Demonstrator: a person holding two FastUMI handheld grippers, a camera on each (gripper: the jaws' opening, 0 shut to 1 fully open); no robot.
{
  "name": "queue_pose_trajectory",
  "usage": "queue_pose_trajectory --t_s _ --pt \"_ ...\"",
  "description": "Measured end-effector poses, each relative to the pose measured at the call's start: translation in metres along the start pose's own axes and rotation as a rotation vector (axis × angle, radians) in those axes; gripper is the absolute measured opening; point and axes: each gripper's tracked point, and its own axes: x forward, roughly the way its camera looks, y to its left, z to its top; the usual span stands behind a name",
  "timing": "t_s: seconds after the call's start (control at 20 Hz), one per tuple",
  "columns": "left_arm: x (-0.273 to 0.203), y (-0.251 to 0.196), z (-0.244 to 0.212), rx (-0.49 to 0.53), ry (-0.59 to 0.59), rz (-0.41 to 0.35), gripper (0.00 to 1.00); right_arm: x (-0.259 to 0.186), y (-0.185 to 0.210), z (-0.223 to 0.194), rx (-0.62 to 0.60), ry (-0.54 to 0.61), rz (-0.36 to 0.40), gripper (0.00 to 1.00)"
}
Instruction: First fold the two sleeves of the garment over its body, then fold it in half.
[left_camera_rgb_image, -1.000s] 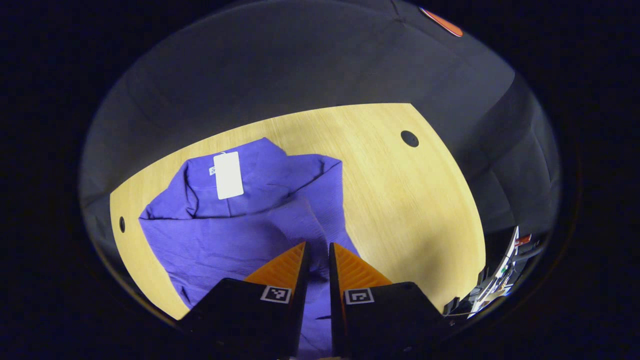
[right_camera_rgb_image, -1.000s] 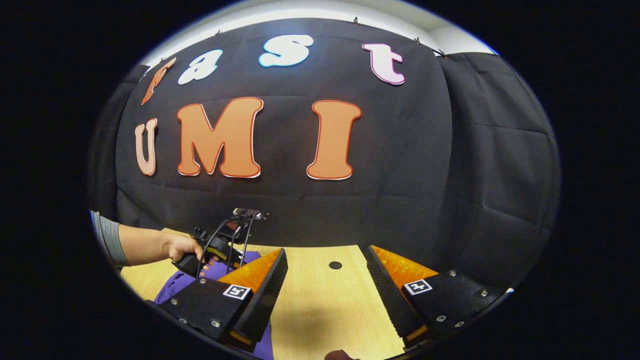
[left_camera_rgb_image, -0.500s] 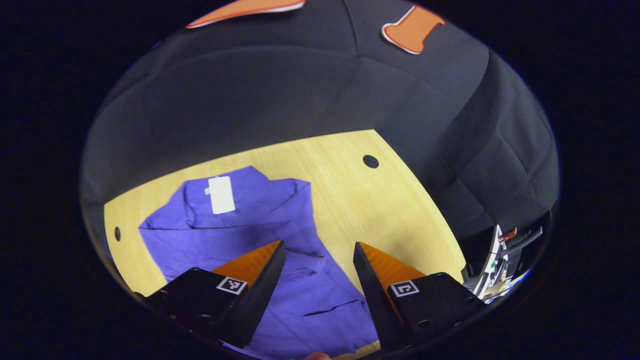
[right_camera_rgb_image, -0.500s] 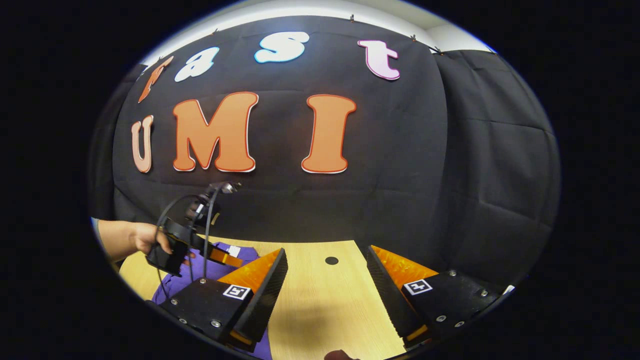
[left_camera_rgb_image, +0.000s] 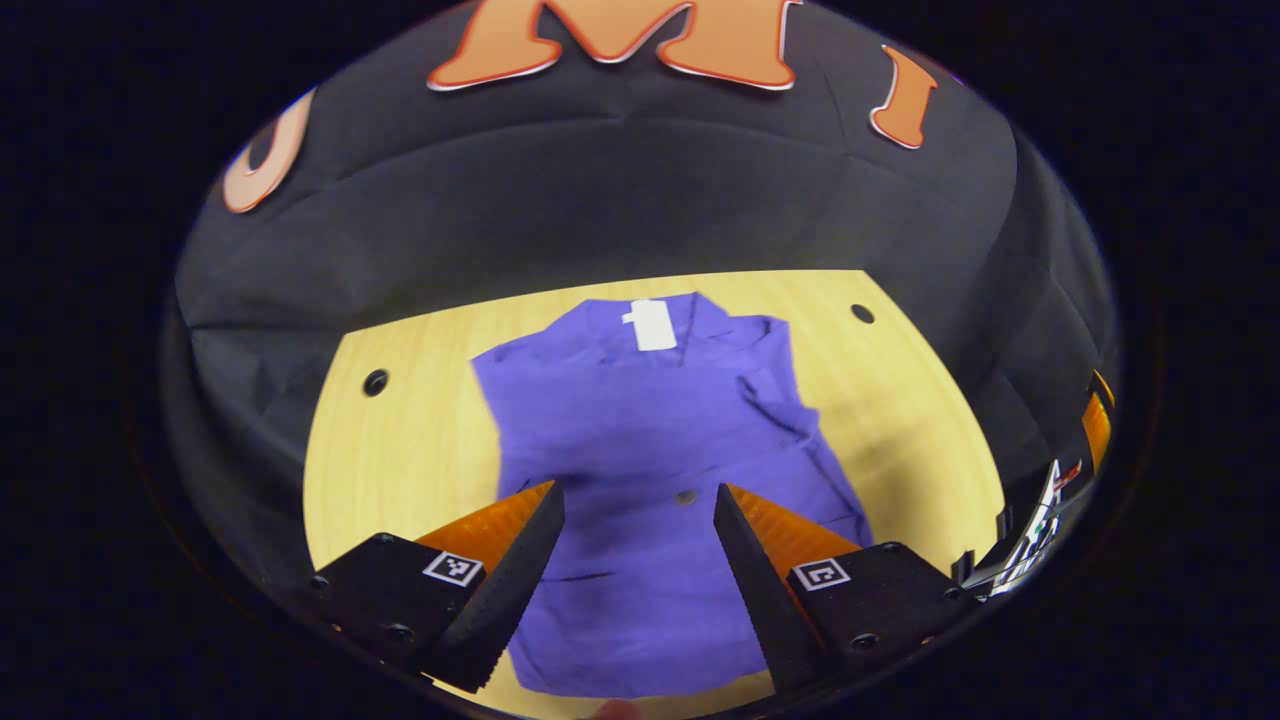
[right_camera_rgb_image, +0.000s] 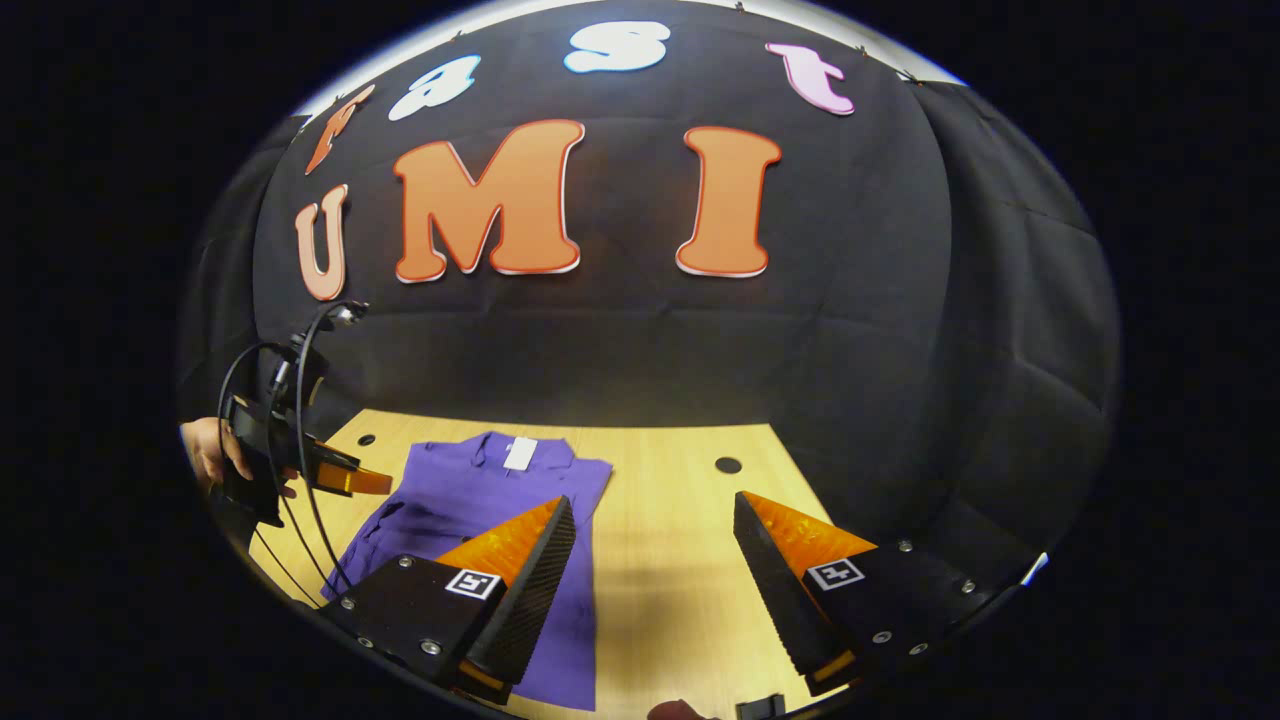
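The table (left_camera_rgb_image: 420, 440) is pale wood with a small round hole near each far corner; in the left gripper view one hole (left_camera_rgb_image: 376, 382) sits to the left of the garment and the other hole (left_camera_rgb_image: 862, 313) to its right. Bare wood lies on both sides of the garment, with a wider strip on the right, seen best in the right gripper view, where the table (right_camera_rgb_image: 680, 560) runs open from the garment's edge to the right corner. The black cloth wall (right_camera_rgb_image: 640, 340) closes the far side.

The garment (left_camera_rgb_image: 650, 470) is purple and lies flat near the middle of the table, collar at the far end with a white tag (left_camera_rgb_image: 651, 325) on it. Its outline is a narrow, long shape, with creases down the right side. In the right gripper view the garment (right_camera_rgb_image: 470, 495) lies left of centre, its tag (right_camera_rgb_image: 520, 453) at the far end.

The left gripper (left_camera_rgb_image: 640, 540) hangs above the near part of the garment, fingers spread apart and holding nothing. In the right gripper view it (right_camera_rgb_image: 350, 480) hangs at the far left, held by a hand (right_camera_rgb_image: 205, 455), above the table's left edge. The right gripper (right_camera_rgb_image: 650, 560) is raised over the bare wood, fingers wide apart and holding nothing.
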Motion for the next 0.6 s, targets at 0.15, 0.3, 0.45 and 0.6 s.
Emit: queue_pose_trajectory --t_s 0.15,0.3,0.45,0.6 --pt "-0.018 0.036 -0.038 -0.057 0.024 0.049 0.97 0.009 0.018 -0.030 -0.046 0.080 0.011 0.95" --pt "-0.025 0.069 -0.079 -0.096 0.057 0.087 0.97 0.010 0.035 -0.073 -0.060 0.199 0.036 0.95" --pt "-0.022 0.086 -0.123 -0.125 0.109 0.099 0.97 0.008 0.049 -0.125 -0.048 0.340 0.072 0.96" --pt "-0.013 0.094 -0.168 -0.131 0.169 0.098 0.97 0.009 0.057 -0.179 -0.040 0.472 0.092 0.96"
